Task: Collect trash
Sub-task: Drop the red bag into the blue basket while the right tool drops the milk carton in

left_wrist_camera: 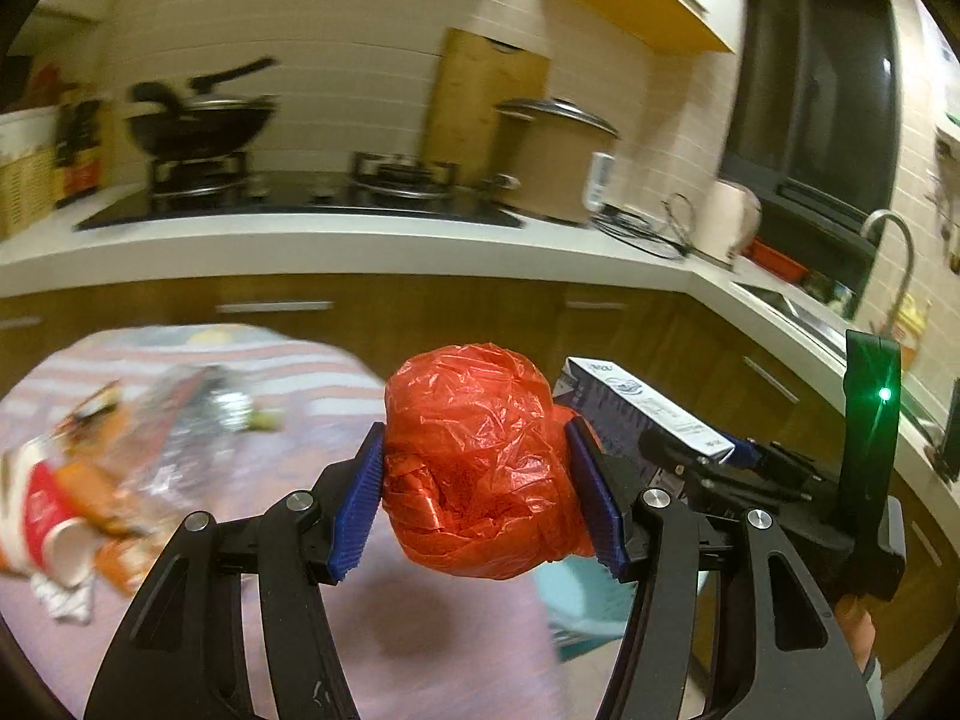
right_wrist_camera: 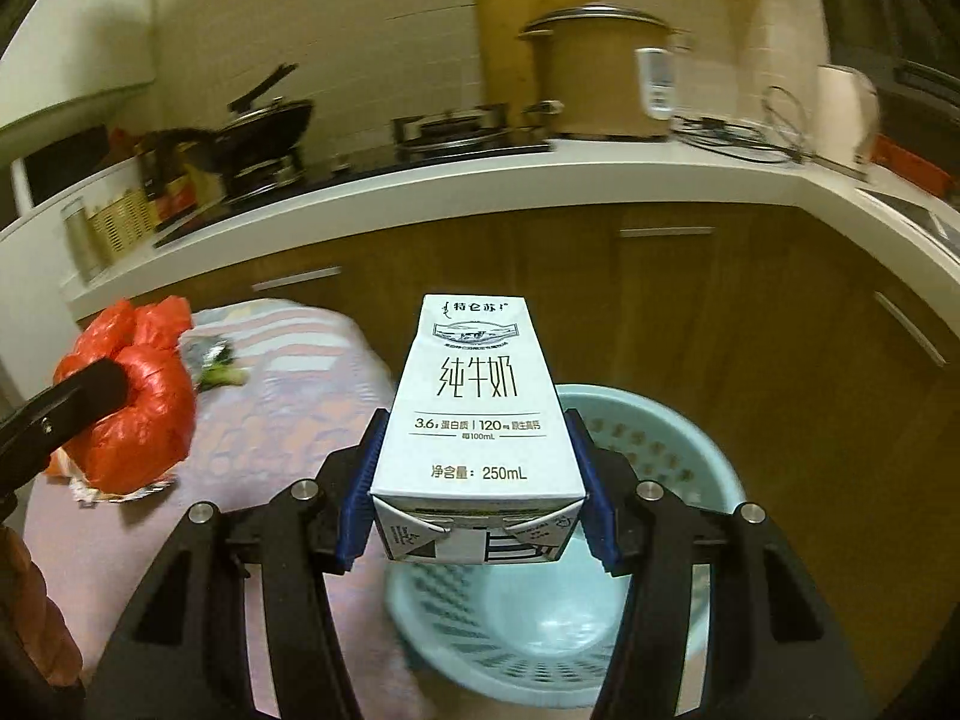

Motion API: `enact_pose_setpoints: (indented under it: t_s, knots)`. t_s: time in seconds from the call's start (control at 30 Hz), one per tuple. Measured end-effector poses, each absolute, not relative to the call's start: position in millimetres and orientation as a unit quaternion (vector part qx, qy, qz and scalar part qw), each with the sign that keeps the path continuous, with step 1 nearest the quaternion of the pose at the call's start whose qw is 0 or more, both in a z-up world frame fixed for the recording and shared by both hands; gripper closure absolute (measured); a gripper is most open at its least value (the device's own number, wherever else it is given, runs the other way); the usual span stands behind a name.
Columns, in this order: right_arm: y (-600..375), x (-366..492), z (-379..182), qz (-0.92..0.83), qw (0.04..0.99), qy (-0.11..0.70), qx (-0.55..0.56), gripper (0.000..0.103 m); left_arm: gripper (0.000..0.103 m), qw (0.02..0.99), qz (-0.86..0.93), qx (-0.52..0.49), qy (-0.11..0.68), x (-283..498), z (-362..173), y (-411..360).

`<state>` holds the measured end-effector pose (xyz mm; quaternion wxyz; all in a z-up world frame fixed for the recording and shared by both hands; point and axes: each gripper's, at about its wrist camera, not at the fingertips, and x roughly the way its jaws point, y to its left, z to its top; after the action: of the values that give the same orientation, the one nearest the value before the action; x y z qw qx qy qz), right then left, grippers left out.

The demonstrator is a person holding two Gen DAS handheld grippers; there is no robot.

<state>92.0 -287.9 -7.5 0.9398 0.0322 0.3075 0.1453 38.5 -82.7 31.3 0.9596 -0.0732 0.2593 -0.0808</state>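
Left gripper (left_wrist_camera: pixel 477 495) clamped half-wide on balled red bag (left_wrist_camera: pixel 480 468): light, squashy, slippery. Right gripper (right_wrist_camera: pixel 477 489) pinching milk carton (right_wrist_camera: pixel 474 414) sides above blue basket (right_wrist_camera: pixel 630 540): stiff, probably empty, crushable. Loose trash (left_wrist_camera: pixel 108 462) on table.

My carton (right_wrist_camera: pixel 477 420) hides the middle of the basket (right_wrist_camera: pixel 690 450), my bag (left_wrist_camera: pixel 480 462) covers the cloth (left_wrist_camera: pixel 288 468) behind it, and the litter (left_wrist_camera: pixel 90 480) at left blurs beyond telling apart.
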Motion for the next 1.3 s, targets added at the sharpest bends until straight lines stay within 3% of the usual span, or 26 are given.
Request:
enact_pose_setpoints:
  t_s: [0.33, 0.67, 0.97, 1.3]
  knots:
    - [-350.0, 114.0, -61.7, 0.08, 0.919, 0.378, 0.074, 0.05, 0.047, 0.928, -0.142, -0.046, 0.34, 113.0, -18.6, -156.4]
    - [-364.4, 129.7, -117.4, 0.056, 0.88, 0.464, 0.083, 0.05, 0.046, 0.889, -0.167, -0.063, 0.421, 146.4, -73.3, -170.9]
    - [-351.6, 135.6, -120.2, 0.061, 0.873, 0.477, 0.079, 0.047, 0.035, 0.884, -0.168, -0.067, 0.431, 146.4, -75.8, -170.2]
    - [-339.9, 122.8, -90.5, 0.081, 0.891, 0.441, 0.078, 0.047, 0.035, 0.896, -0.16, -0.089, 0.406, 125.9, -55.4, -145.8]
